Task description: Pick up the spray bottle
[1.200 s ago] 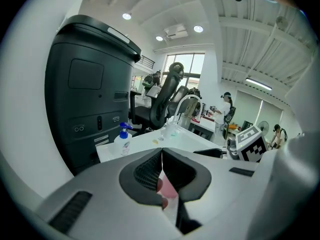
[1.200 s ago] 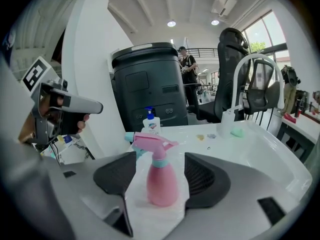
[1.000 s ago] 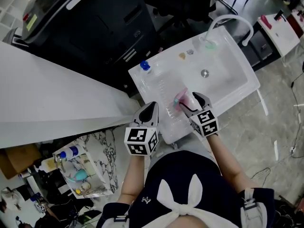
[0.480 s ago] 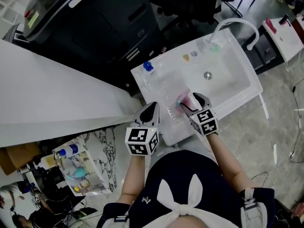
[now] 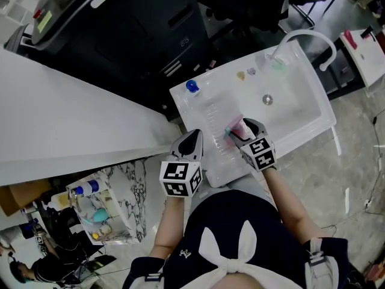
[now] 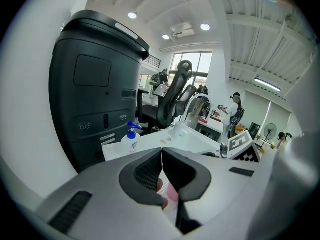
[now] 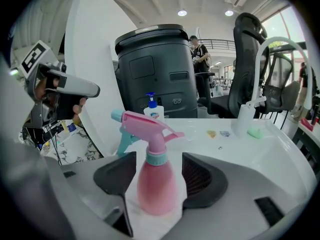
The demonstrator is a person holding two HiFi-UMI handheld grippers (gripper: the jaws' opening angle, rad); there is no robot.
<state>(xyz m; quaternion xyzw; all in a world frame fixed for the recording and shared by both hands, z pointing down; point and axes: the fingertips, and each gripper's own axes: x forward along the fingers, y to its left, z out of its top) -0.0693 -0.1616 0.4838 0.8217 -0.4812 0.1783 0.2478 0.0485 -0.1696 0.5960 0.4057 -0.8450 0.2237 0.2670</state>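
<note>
**Surface.** White table (image 5: 198,110) with a ribbed draining part and a sink basin (image 5: 283,101). We note a curved faucet (image 5: 313,38) at its far end and a blue-capped pump bottle (image 5: 192,86) at the far left corner.

**Room.** Large dark cabinet (image 5: 132,29) behind, white slab (image 5: 60,119) to the left, grey stone floor (image 5: 355,161) to the right.

**Task thing.** Pink spray bottle (image 7: 156,179), upright near the table's front edge.

**Right hand-held gripper** (image 7: 159,171). Jaws set at the bottle's width, pads against its two sides.

**Left hand-held gripper** (image 6: 162,154). Jaws together, holding nothing, just left of the bottle.

**Room to move.** Bare draining part ahead of the bottle, basin to its right.

**Hard to read.** From the head view the right gripper covers most of the bottle. We cannot identify the small items by the faucet.
</note>
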